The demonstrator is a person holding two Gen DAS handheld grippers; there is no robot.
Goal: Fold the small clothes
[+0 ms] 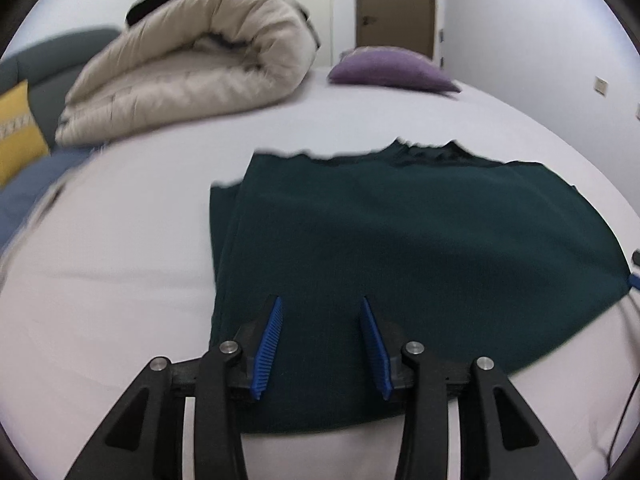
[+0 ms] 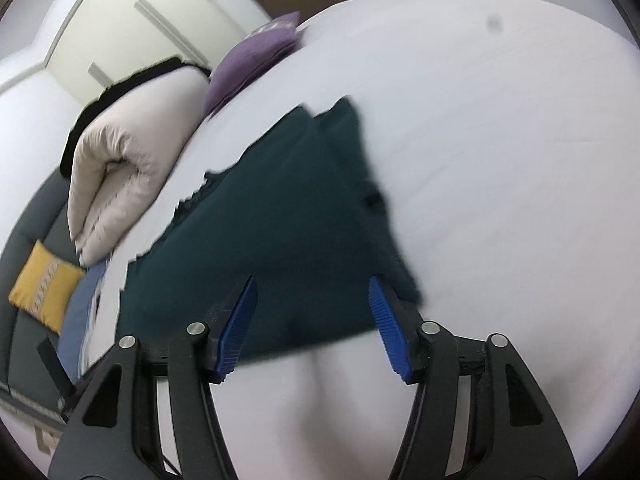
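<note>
Dark green garment [image 1: 400, 240] lies partly folded on the white bed [image 1: 120, 280]. Left gripper [image 1: 320, 304] hovers over its near edge, jaws apart, apparently empty; right gripper [image 2: 312, 284] likewise, though blurred.

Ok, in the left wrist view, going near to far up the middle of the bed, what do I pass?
Left gripper fingers, open → dark green garment lying flat → bare white sheet → purple cushion → brown door.
</note>
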